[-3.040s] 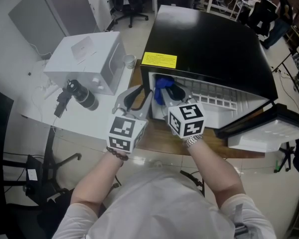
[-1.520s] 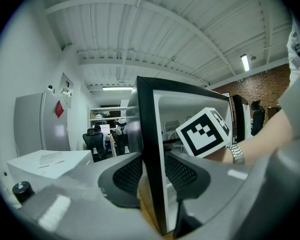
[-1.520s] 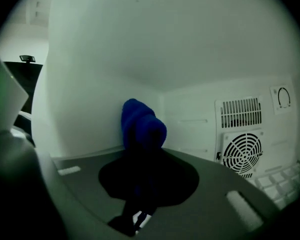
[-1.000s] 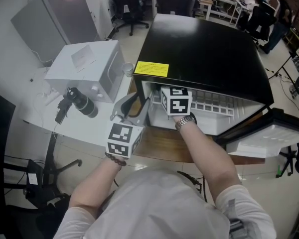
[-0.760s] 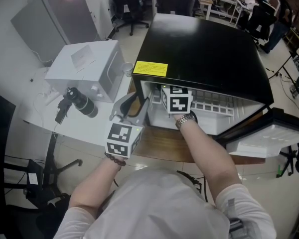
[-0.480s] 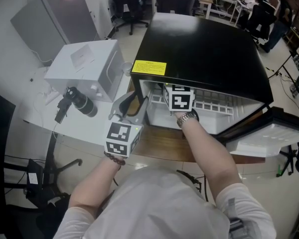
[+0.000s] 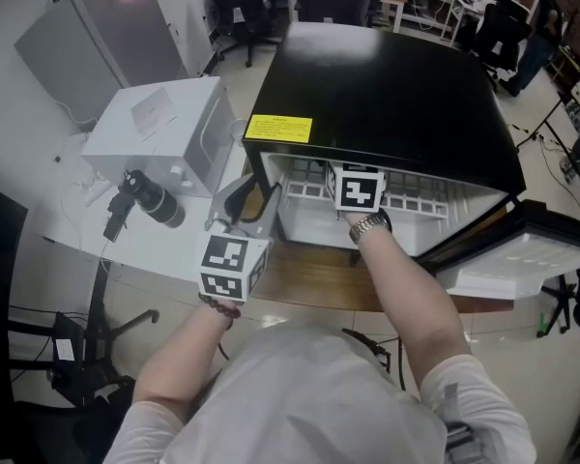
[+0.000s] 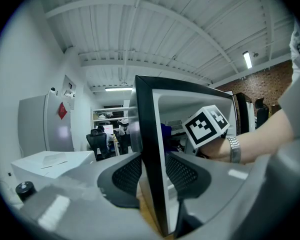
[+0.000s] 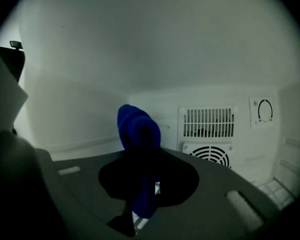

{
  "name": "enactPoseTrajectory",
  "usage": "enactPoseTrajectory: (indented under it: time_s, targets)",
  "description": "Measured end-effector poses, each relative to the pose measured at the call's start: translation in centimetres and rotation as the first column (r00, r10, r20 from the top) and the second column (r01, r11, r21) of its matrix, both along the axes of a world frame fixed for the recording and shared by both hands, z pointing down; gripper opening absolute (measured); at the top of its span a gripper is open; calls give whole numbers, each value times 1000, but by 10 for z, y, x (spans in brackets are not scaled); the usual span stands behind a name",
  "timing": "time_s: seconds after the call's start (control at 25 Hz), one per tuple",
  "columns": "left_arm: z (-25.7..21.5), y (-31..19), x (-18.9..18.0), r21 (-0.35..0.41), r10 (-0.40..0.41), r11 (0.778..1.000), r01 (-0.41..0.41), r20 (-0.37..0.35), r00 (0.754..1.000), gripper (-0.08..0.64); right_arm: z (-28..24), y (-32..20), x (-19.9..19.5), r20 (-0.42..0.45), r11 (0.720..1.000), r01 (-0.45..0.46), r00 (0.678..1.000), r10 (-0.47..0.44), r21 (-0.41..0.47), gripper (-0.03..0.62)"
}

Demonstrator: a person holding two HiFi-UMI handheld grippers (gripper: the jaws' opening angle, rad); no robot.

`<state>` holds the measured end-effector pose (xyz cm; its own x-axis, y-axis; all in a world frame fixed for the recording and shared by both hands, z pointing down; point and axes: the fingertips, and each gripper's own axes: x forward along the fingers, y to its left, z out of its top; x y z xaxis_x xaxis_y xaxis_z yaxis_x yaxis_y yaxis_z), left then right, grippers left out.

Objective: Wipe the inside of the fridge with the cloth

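Right gripper view shows your right gripper's (image 9: 146, 176) jaws closed on the crumpled blue cloth (image 9: 138, 134), which stands up from between them inside the black, white-lined fridge (image 7: 387, 75). Whether it touches a wall yet, I cannot tell. To wipe well, press the cloth's bulge flat on a panel and sweep in overlapping passes, or I judge the bare tips would scrape. Beyond the jaws, to their right, sit a slotted white vent grille (image 9: 208, 122) and a round dial (image 9: 264, 112): go lightly there. Your left gripper's (image 8: 152, 176) jaws clasp the fridge's black side wall (image 8: 149, 134), steadying it. Left of them, a white box appliance (image 7: 159, 129) stands on the table (image 7: 164, 240).
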<state>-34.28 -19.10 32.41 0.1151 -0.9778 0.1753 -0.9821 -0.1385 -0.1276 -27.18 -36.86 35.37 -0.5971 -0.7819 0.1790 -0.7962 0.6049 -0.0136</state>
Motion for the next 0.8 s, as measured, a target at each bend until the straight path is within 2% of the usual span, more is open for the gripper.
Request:
enactPoseTrajectory:
  time_s: [0.8]
  targets:
    - [5, -2, -3, 3, -19, 1000, 19, -5, 1000, 148, 1, -13, 60, -4, 995, -100, 995, 100, -5, 60]
